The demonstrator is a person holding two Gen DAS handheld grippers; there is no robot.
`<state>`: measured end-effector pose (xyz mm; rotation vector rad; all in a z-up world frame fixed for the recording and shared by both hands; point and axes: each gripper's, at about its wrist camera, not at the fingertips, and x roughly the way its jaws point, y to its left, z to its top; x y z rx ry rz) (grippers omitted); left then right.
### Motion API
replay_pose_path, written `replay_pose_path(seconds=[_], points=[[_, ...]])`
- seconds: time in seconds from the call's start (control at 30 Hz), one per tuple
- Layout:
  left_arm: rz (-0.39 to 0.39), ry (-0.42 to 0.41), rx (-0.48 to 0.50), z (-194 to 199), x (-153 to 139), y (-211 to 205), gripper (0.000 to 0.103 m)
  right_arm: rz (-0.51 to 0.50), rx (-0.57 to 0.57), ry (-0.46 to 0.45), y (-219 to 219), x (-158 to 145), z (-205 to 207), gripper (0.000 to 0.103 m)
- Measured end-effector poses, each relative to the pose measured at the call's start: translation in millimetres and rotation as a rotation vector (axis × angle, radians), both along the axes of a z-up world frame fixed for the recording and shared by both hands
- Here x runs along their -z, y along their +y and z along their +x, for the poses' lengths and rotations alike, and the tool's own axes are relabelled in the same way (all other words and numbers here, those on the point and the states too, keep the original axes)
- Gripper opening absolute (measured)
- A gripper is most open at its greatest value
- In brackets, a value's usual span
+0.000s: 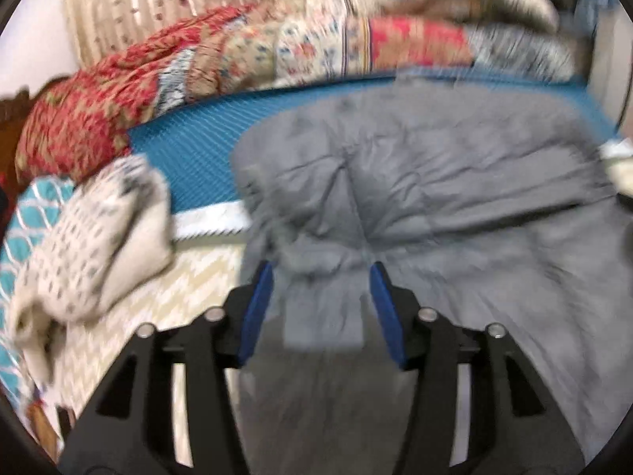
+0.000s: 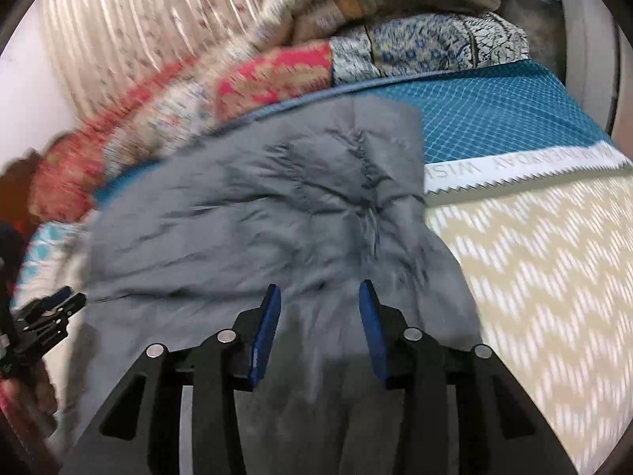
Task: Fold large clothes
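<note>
The large grey padded garment [image 1: 415,182] is lying on the blue quilted mattress [image 1: 190,138], before the folded patchwork quilts [image 1: 277,47].

Striped floral curtain [image 1: 166,4] hangs behind a bed [image 2: 534,277] under a chevron sheet.

Open bed surface w/ chevron sheet [image 2: 534,269] right of the grey garment [image 2: 277,217]. Rolled quilts [image 1: 245,51] wall off the far side; cream bundle [image 1: 87,245] blocks left. Left gripper [image 2: 43,316] nr garment's left edge.
</note>
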<state>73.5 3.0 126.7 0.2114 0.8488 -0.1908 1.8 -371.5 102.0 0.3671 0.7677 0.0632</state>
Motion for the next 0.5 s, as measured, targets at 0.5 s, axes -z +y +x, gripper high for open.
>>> replay_pose_path(seconds=[0.5], points=[[-0.266,0.280,-0.169,-222.4,20.7,158.6,0.070,0.253,0.204,0.040,-50.1,49.5,-301.0,0.082]])
